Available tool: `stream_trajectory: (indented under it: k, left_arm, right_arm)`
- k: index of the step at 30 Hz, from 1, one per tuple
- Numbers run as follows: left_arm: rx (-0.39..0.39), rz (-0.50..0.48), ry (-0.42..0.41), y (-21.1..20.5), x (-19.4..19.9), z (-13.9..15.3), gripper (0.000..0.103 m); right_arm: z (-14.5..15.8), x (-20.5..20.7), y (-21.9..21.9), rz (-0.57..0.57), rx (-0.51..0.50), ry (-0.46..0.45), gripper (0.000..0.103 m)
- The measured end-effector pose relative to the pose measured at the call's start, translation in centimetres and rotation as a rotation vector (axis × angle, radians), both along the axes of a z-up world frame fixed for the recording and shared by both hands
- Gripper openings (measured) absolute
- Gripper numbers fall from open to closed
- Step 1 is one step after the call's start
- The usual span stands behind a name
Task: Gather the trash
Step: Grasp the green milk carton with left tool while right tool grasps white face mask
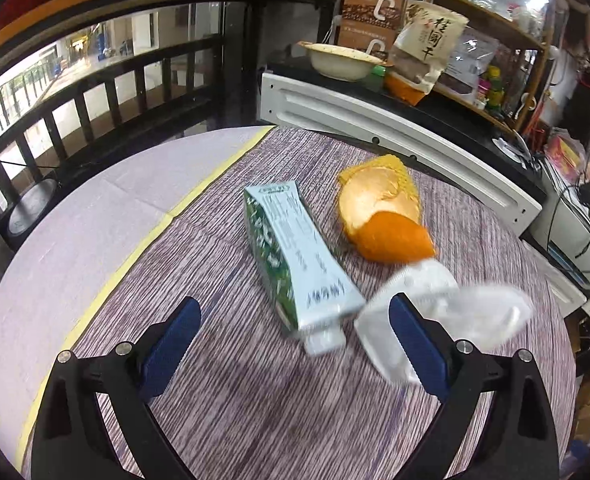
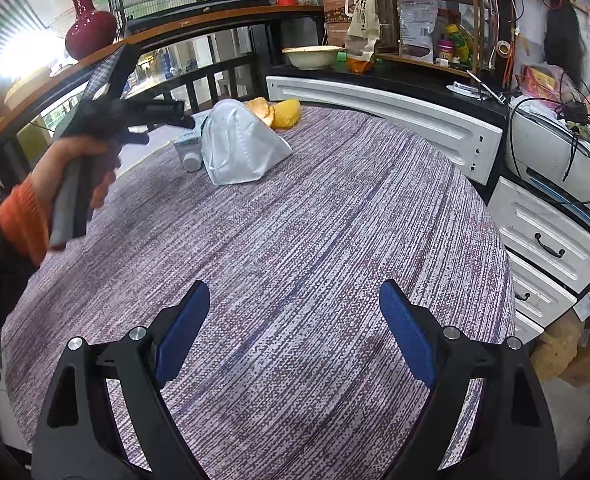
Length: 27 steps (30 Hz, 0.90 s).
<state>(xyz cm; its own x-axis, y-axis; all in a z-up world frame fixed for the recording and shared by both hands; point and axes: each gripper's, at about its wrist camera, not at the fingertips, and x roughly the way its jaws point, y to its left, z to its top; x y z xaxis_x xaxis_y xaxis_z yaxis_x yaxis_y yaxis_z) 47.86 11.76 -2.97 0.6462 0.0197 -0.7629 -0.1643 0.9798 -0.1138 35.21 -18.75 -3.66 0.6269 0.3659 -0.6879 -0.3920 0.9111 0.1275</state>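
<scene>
A green and white toothpaste tube (image 1: 295,256) lies on the round table's striped cloth (image 1: 223,380), cap toward me. Orange peel (image 1: 387,216) lies behind it to the right. A white face mask (image 1: 435,308) lies right of the tube, partly behind my right finger. My left gripper (image 1: 295,324) is open, its fingers either side of the tube's cap end. My right gripper (image 2: 295,320) is open and empty over bare cloth (image 2: 315,240). The right wrist view shows the mask (image 2: 239,148), the tube (image 2: 191,152) and the peel (image 2: 275,114) at the far side, with the hand-held left gripper (image 2: 135,114) beside them.
A white cabinet front (image 1: 395,140) runs behind the table, with a bowl (image 1: 339,62) and snack bags on its dark top. White drawers (image 2: 551,248) stand right of the table. A dark railing (image 1: 95,100) lies to the left. A pale cloth section (image 1: 95,220) covers the table's left.
</scene>
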Motion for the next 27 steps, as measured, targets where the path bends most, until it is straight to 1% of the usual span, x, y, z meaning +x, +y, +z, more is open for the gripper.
stream_trajectory:
  k: [3, 5, 6, 8, 10, 13, 15, 16, 17, 22, 27]
  left_arm:
    - [-0.005, 0.003, 0.050, 0.3, 2.2, -0.7, 0.093]
    - [-0.014, 0.015, 0.081, 0.6, 3.3, -1.3, 0.086]
    - [-0.013, 0.021, 0.099, 0.7, 3.8, -1.6, 0.084]
    - [0.021, 0.022, 0.147, 0.8, 5.1, -2.4, 0.077]
    - [0.042, 0.016, 0.177, 1.0, 5.8, -3.0, 0.074]
    - [0.015, 0.016, 0.205, 1.6, 6.6, -3.6, 0.073]
    - [-0.017, 0.023, 0.216, 2.1, 6.7, -4.0, 0.065]
    - [-0.009, 0.028, 0.203, 2.1, 6.6, -3.8, 0.058]
    - [-0.001, 0.027, 0.203, 2.2, 6.4, -3.8, 0.053]
    - [-0.040, 0.029, 0.163, 2.9, 4.8, -3.5, 0.051]
    - [-0.057, 0.016, 0.080, 3.4, 1.7, -2.2, 0.051]
  right_arm:
    - [-0.5, 0.5, -0.3, -0.007, -0.006, 0.021, 0.086]
    - [-0.6, 0.7, -0.4, -0.011, -0.006, 0.032, 0.086]
    - [-0.7, 0.9, -0.4, -0.011, -0.007, 0.034, 0.086]
    - [-0.6, 1.0, -0.3, -0.009, -0.009, 0.035, 0.086]
    - [-0.5, 1.3, 0.0, 0.000, -0.011, 0.036, 0.086]
    - [-0.3, 1.6, 0.7, 0.014, -0.019, 0.033, 0.086]
    - [-0.2, 2.1, 1.2, 0.024, -0.017, 0.034, 0.086]
    - [-0.2, 2.2, 1.3, 0.029, -0.016, 0.034, 0.086]
    - [-0.2, 2.4, 1.6, 0.034, -0.017, 0.032, 0.086]
    - [-0.1, 3.4, 3.4, 0.078, -0.038, 0.011, 0.086]
    - [1.0, 5.5, 5.9, 0.132, -0.041, -0.041, 0.086]
